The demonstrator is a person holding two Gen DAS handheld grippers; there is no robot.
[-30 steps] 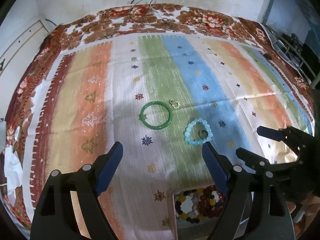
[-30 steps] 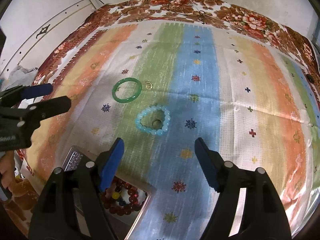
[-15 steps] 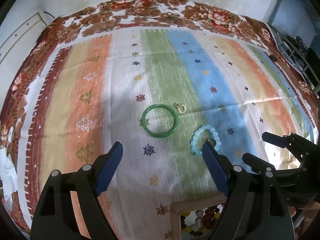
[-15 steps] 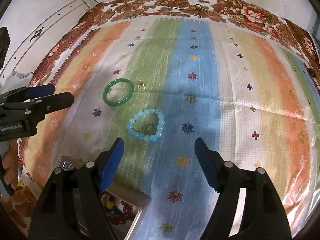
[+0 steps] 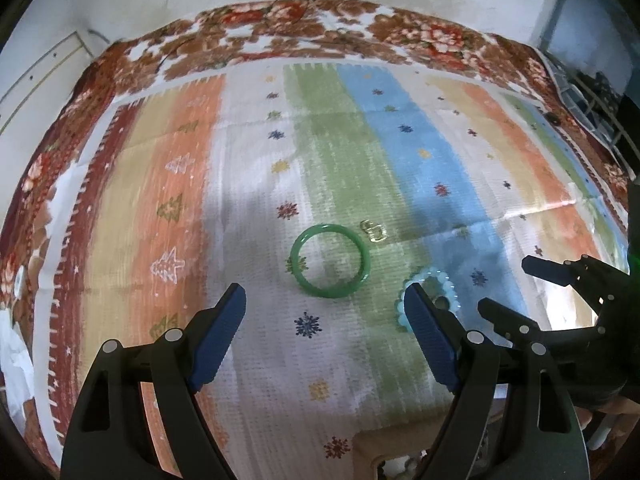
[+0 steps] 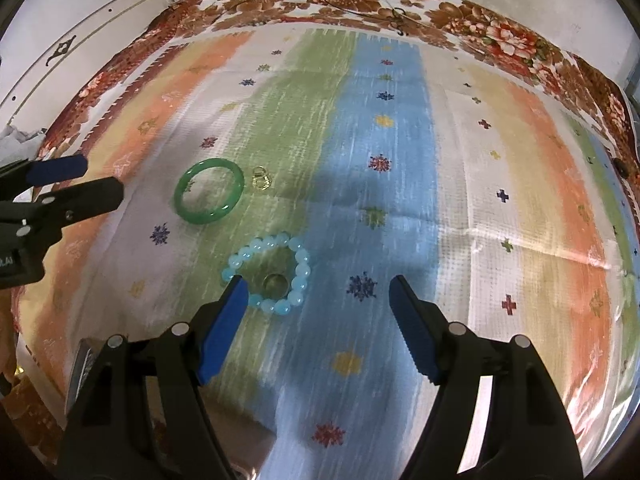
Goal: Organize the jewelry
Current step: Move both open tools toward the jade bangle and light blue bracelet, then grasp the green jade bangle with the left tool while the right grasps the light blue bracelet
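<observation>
A: What covers the tabletop?

B: A woven-looking cloth point(image 6: 400, 208) with broad stripes of orange, cream, white, green and blue, dotted with small snowflakes, crosses and little tree shapes. Under it lies a second cloth point(image 5: 400, 36) with a brown and red flower print that shows along the far edge.

A: And the tools?

B: The left hand-held gripper point(image 5: 325, 304) is black plastic with ribbed blue pads, and its jaws stand wide with nothing between them. The right hand-held gripper point(image 6: 316, 294) is the same make, jaws also wide and empty. In the right wrist view, white letters show at the picture's edge on the left one's body, cut off and not readable.

A: Where is the jewelry?

B: All on the striped cloth, around the white and green stripes. The green bangle point(image 5: 330, 261) is a smooth, glossy, thick ring lying flat. Near it, closer to the camera, the light blue bead bracelet point(image 6: 267, 276) is a loop of round, milky beads; the right gripper's left pad overlaps its near edge in the picture, though I cannot tell if they touch. A small dull metal ring point(image 6: 275, 283) lies inside that loop. Just beside the bangle sits a small gold-coloured piece point(image 6: 262, 178), thin and looped.

A: Anything else?

B: A box point(image 5: 394, 454) with beads inside peeks in at the bottom of the left view.
</observation>
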